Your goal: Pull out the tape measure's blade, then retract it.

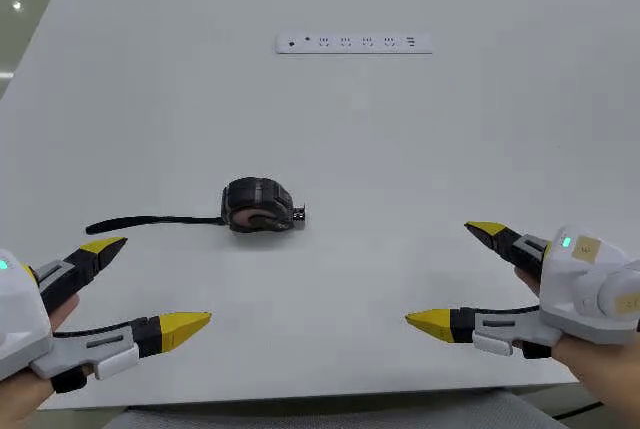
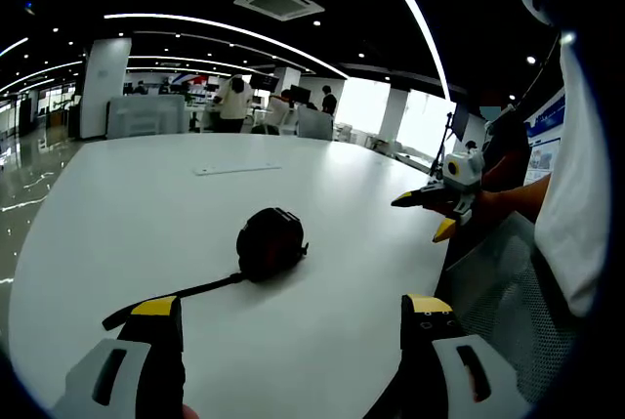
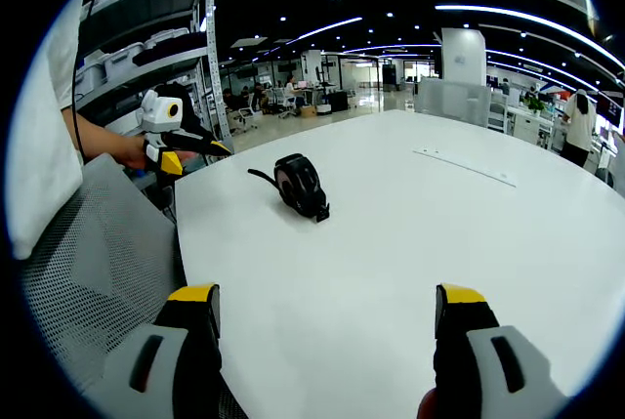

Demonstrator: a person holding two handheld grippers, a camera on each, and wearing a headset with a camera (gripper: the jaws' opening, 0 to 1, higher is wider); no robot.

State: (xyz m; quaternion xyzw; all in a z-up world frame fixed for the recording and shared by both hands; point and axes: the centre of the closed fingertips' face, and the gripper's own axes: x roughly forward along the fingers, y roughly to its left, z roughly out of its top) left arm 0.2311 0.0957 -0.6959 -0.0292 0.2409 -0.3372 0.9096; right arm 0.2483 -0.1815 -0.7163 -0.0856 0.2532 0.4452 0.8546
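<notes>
Here the tape measure [image 1: 260, 206] lies on the white worktop [image 1: 420, 139], about midway between the two claws and a little farther from the person than both. It is a dark round case. Its black strap [image 1: 150, 221] stretches flat over the worktop toward the left, and at the opposite side only a small dark tab, the end of the blade, sticks out of the case.

The left claw [image 1: 162, 281] and the right claw [image 1: 440, 274] both hang near the front edge, well apart from the case. Each has its jaws spread wide and grips nothing. From each claw to the case there is only bare worktop.

Far behind the tape measure a white power strip [image 1: 353, 43] lies flat, well apart from it. In the gripper views a grey mesh chair back [image 3: 88, 243] stands beside the worktop edge, and a few people stand far off in the room.

The marks on the case are too small to read. The hands are cut off by the lower border of the head view.
</notes>
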